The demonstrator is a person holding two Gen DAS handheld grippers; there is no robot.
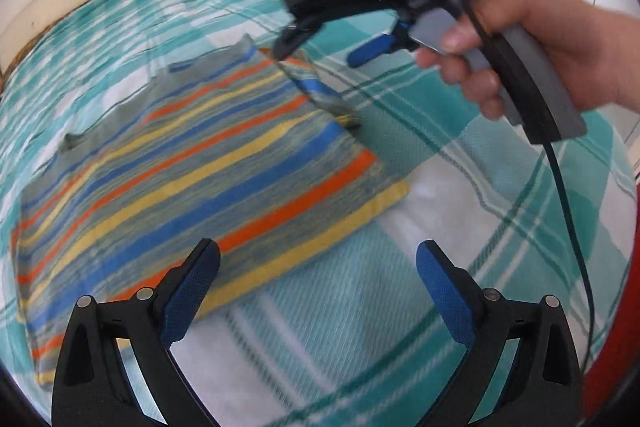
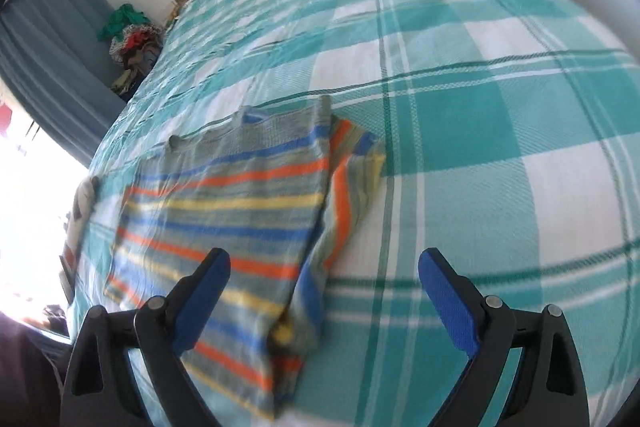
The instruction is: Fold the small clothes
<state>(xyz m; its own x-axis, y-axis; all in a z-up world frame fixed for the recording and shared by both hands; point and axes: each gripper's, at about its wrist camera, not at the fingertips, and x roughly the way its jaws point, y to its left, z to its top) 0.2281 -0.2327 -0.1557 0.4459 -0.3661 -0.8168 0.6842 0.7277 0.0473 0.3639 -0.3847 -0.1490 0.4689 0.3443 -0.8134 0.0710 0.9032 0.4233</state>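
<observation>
1. Both my hand-held grippers, left (image 1: 318, 291) and right (image 2: 324, 297), hang open and empty.
2. The grey, orange-blue-yellow striped knit shirt (image 1: 192, 163) lies half-folded on the teal-checked bed (image 2: 500, 115).
3. Risk, in my judgement: a careless grasp could drag the loose sleeve (image 2: 352, 179) open.

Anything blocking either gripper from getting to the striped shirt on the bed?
Nothing visible. The striped shirt lies flat on the checked bedspread, with nothing on top. Left gripper and right gripper are both open and empty above its near edge, only bare cover beside it.
</observation>
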